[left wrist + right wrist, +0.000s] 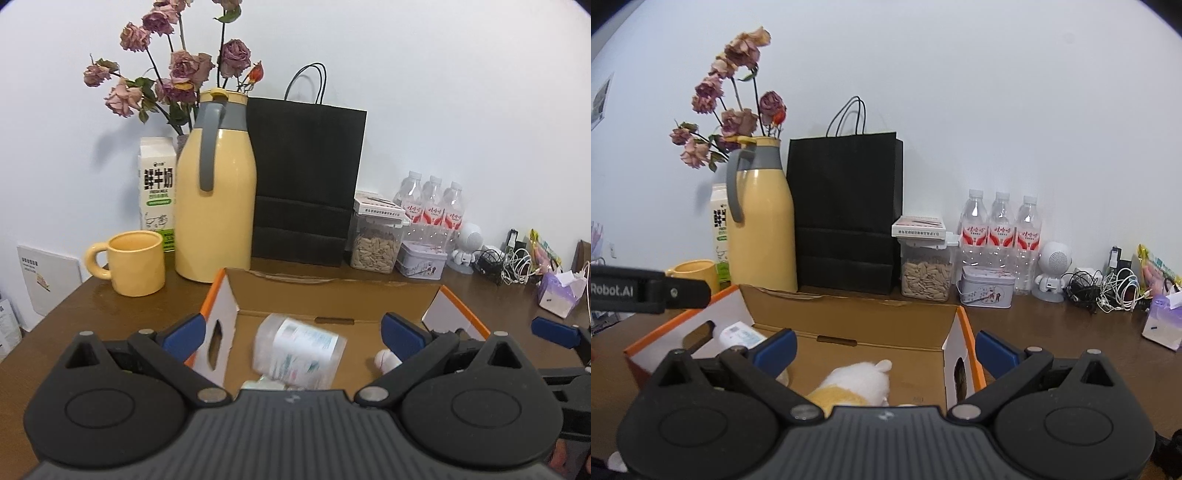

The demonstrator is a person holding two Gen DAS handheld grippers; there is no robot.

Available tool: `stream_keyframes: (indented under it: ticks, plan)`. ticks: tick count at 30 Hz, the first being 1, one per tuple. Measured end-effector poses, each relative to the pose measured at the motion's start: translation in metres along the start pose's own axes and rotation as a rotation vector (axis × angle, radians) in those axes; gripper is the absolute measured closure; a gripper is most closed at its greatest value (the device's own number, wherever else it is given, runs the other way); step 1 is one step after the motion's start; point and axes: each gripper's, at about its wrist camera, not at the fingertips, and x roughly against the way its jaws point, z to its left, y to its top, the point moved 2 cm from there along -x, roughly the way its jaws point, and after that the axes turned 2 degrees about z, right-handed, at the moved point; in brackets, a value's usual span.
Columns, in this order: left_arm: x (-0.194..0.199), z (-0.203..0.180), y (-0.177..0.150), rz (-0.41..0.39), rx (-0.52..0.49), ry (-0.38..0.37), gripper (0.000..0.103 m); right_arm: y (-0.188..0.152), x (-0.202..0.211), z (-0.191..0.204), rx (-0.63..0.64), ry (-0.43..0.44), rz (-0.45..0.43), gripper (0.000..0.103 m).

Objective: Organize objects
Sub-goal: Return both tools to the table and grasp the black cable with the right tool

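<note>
Left wrist view: left gripper (291,332) spread wide, grasping nothing, above the box (332,291) at lower centre. Jar (299,350) lying on its side inside, blurred, free of the pads.

Right wrist view: right gripper (884,349) likewise released and empty — plush toy (857,380) resting in the box at lower centre, jar at lower left. Drop-off apparently done; next, probably another item from the table (1052,325) — needs a fresh approach.

Bkgd, along wall: tall yellow thermos jug w/ grey handle (215,192), matching yellow ceramic mug (135,263), black paper carrier bag (306,181), three clear plastic water bottles (1001,229).
</note>
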Motion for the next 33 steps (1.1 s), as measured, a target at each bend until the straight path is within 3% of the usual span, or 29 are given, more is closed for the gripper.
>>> stream_keyframes:
  ticks: [13, 23, 33]
  plan:
    - [0.057, 0.028, -0.025, 0.029, -0.015, 0.048, 0.000, -0.023, 0.069, 0.001, 0.010, 0.034, 0.030, 0.000]
    - [0.084, 0.062, -0.062, 0.100, -0.011, 0.098, 0.000, -0.061, 0.107, -0.012, 0.047, 0.052, 0.113, 0.000]
    - [0.103, 0.089, -0.089, 0.135, 0.032, 0.119, 0.000, -0.093, 0.110, -0.038, 0.066, -0.028, 0.203, 0.000]
